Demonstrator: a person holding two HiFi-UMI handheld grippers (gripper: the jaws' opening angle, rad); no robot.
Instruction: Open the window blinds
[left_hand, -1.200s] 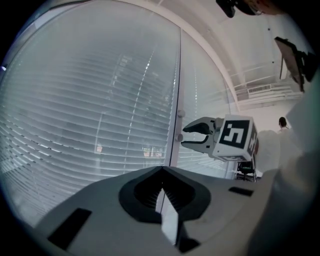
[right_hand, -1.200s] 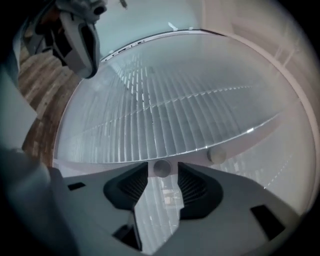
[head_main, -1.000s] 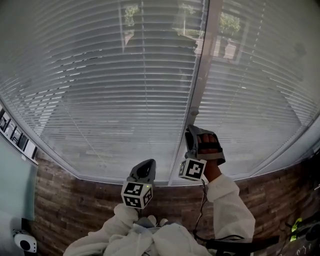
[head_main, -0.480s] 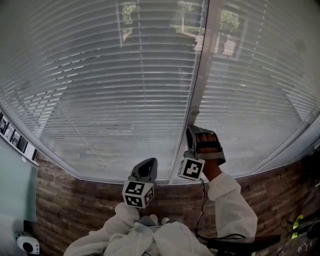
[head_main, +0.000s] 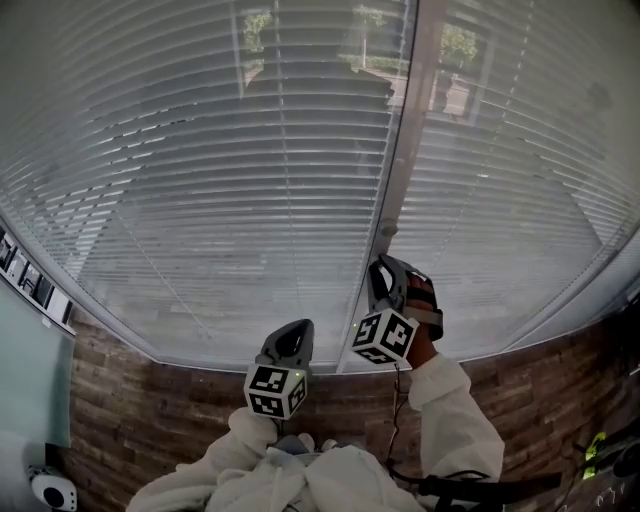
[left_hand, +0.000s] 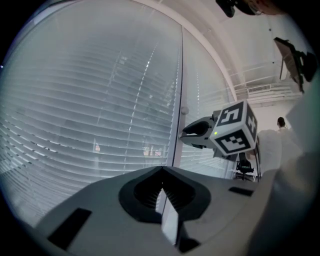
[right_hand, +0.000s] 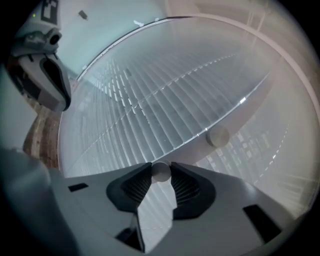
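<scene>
head view: window blinds (head_main: 250, 180) fill the upper picture in two panels, either side of a pale window post (head_main: 402, 150); outdoors shows only faintly through the slats.
right gripper (head_main: 382, 265): raised to the post, jaws closed on a small round knob (right_hand: 161, 171).
knob's stem: hidden behind the jaws, so rod or cord cannot be told.
second knob (right_hand: 218, 136): free, just beyond the jaws, against the post.
right gripper in head view: its own body covers the pinched knob.
left gripper (head_main: 292, 335): lower, near the right one, apart from the blinds.
left gripper view: jaws pressed together with nothing between them.
brick wall (head_main: 150, 400): below the sill, cut off by white sleeves (head_main: 455, 420).
far left edge: small dark frames, too small to read.
</scene>
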